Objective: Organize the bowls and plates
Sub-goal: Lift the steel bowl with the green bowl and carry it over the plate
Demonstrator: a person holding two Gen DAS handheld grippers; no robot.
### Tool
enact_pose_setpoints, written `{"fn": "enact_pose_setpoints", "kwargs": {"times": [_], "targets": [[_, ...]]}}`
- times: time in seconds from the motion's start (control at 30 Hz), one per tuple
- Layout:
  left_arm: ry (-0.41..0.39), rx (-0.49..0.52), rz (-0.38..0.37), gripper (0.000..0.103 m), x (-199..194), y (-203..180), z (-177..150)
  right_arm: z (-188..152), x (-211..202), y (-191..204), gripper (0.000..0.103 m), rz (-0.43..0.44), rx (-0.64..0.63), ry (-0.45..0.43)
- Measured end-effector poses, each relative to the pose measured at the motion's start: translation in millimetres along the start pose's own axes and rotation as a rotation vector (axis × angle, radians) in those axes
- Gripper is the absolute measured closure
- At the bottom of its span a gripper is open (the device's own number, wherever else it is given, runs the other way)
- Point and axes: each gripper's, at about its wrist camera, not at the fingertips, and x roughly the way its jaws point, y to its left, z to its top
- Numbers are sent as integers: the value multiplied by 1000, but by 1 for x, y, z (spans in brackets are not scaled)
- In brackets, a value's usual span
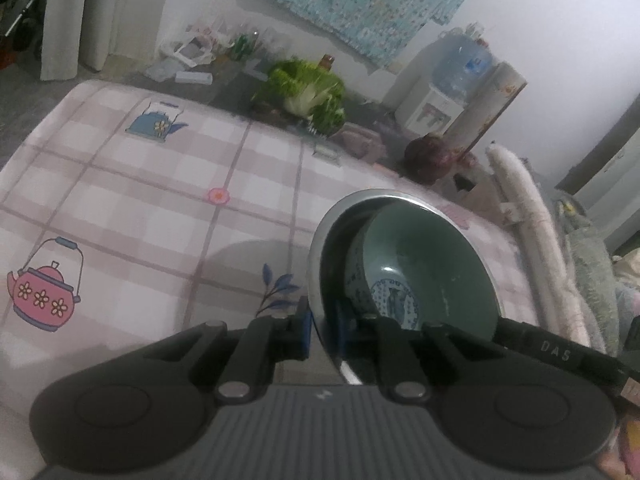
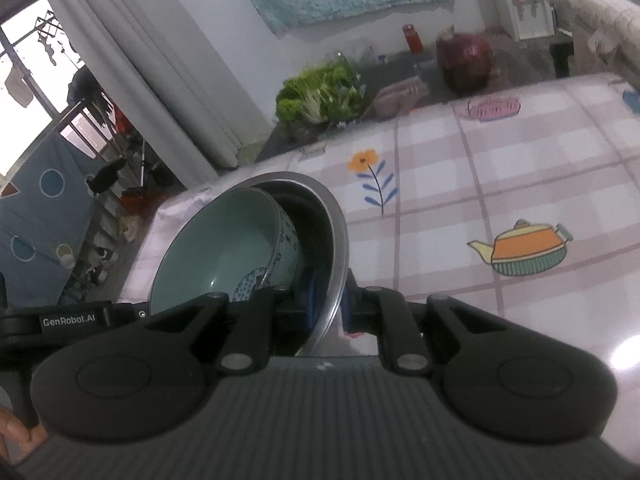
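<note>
Partly hidden behind each gripper's body, two bowls sit nested: one green ceramic bowl (image 1: pixel 432 256) tilted inside one steel bowl (image 1: pixel 320 264). Left gripper (image 1: pixel 323 330) pinches the steel rim on one side, right gripper (image 2: pixel 329 306) the opposite side, above the checked tablecloth (image 1: pixel 160 184). Whether the bowls clear the table stays unclear

Black left gripper (image 1: pixel 324 330) and right gripper (image 2: pixel 329 306), blue pads, silver pivot screws, ribbed grey housings.
</note>
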Motion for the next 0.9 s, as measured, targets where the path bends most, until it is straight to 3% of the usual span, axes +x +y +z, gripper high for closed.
{"fn": "enact_pose_setpoints", "kwargs": {"times": [0.27,0.53,0.9], "targets": [[-35,17,-19,92,-50,-17,-18,-9,-60,17,91,8,-15,-32],[-21,5,9,93,-92,-11,-65,-64,-106,29,90,27,-7,17],[46,-25,56,93,-91,11,-120,-134,-117,32,90,-2,0,95]]}}
